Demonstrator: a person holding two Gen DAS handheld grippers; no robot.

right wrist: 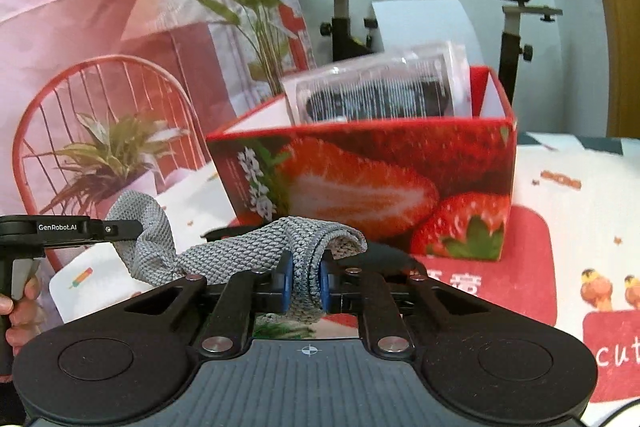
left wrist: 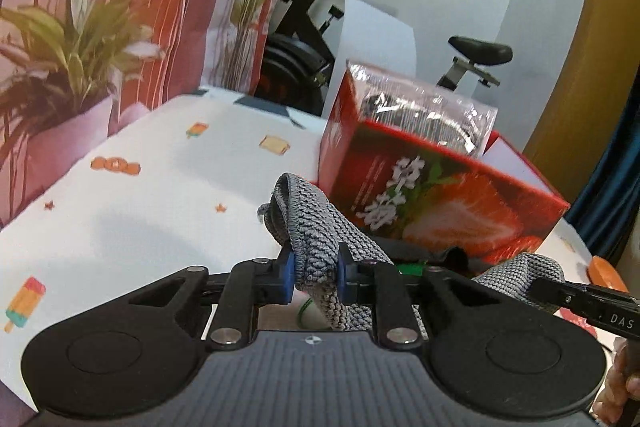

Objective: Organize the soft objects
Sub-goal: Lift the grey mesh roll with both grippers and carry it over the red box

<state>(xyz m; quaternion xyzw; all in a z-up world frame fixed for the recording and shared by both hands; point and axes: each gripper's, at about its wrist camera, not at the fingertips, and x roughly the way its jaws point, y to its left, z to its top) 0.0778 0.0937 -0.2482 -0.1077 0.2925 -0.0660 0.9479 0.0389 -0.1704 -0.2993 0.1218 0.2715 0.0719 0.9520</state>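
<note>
In the left wrist view, the left gripper (left wrist: 316, 277) has its two blue pads pressed tight on one end of a grey knitted cloth (left wrist: 320, 227), which bunches up above the pads and hangs down behind them, its lower part hidden by the gripper body. The cloth's other end shows at the right, where the right gripper (left wrist: 576, 301) reaches in, cut off by the frame so that its jaws cannot be made out here. A dark item under the cloth is hard to make out. One red strawberry box (left wrist: 432, 195) stands just beyond, with a clear plastic pack (left wrist: 424, 111) sticking out of its top. The white printed tablecloth (left wrist: 140, 211) lies open to the left.

In the right wrist view, the right gripper (right wrist: 305, 281) is clamped on the cloth's (right wrist: 248, 247) other end, folded between its pads. The cloth sags across to the left gripper (right wrist: 120, 229), seen side-on, with a hand (right wrist: 22, 311) partly cut off at the edge. The box (right wrist: 368, 179) stands close behind the cloth, open-topped, the pack (right wrist: 380, 91) leaning inside. Bare cloth-covered table (right wrist: 580, 211) extends to the right.
</note>
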